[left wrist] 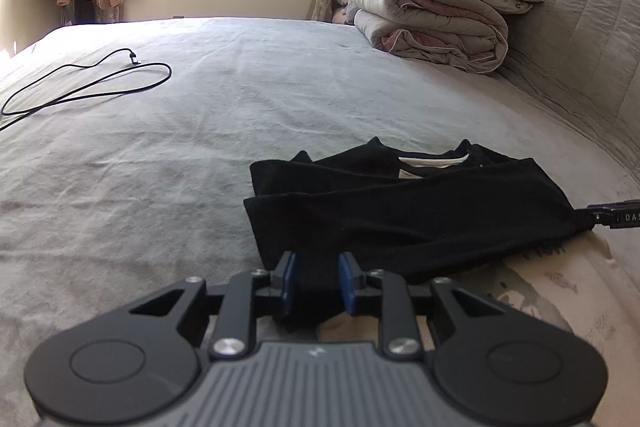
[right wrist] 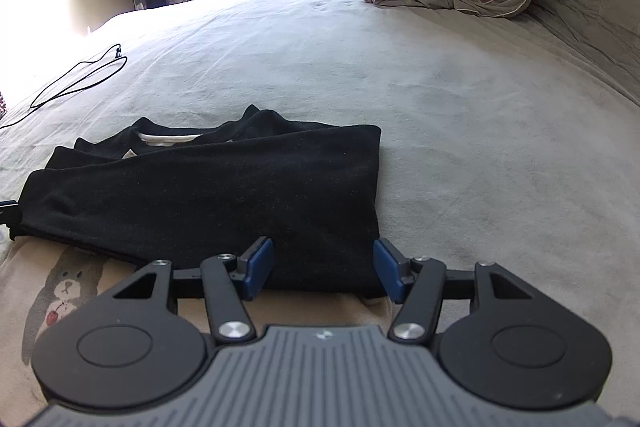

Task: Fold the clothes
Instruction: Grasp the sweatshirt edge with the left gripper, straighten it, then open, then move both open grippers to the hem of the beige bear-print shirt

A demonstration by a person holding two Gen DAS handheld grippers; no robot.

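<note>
One black shirt (right wrist: 208, 195), two grippers. Shirt folded on grey bed (right wrist: 460, 107), long axis crosswise, collar toward window. Left gripper (left wrist: 317, 281) jaws narrow, fabric bunched between. Right gripper (right wrist: 323, 267) jaws half open, straddling hem; grip unclear.

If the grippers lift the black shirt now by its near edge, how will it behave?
The black shirt looks thin and soft, so it will probably hang limp. Its folded layers may slide apart. It seems light; the bed sheet under it is wrinkled and might drag with it.
</note>
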